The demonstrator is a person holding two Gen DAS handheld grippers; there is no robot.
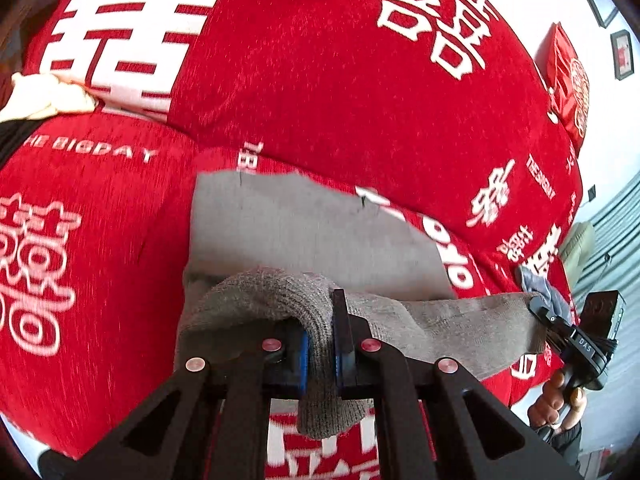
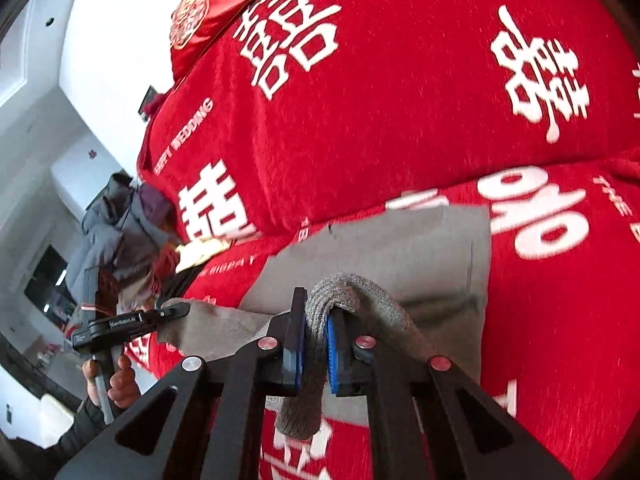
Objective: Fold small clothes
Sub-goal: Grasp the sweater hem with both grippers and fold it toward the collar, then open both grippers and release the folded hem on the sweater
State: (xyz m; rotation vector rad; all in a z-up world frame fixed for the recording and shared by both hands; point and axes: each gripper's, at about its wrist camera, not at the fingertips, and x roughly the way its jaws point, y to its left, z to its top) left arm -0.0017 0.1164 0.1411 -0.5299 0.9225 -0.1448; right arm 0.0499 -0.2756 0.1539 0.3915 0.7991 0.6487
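Note:
A small grey garment (image 1: 304, 232) with a ribbed knit band lies partly on the red bedspread (image 1: 320, 80), its near edge lifted and stretched between both grippers. In the left wrist view my left gripper (image 1: 320, 344) is shut on the ribbed band (image 1: 272, 292). My right gripper (image 1: 538, 306) pinches the other end of the same edge at the right. In the right wrist view my right gripper (image 2: 316, 340) is shut on the ribbed band (image 2: 352, 288). My left gripper (image 2: 172, 312) clamps the garment (image 2: 400, 248) at the left, a hand (image 2: 116, 384) on its handle.
The bedspread (image 2: 400, 100) with white characters fills both views. A red pillow (image 1: 568, 88) (image 2: 208, 12) lies against the white wall. A cream cloth (image 1: 44, 96) sits at the far left. A blue-grey cloth (image 1: 540, 280) and a heap of grey clothing (image 2: 120, 224) lie at the bed's edge.

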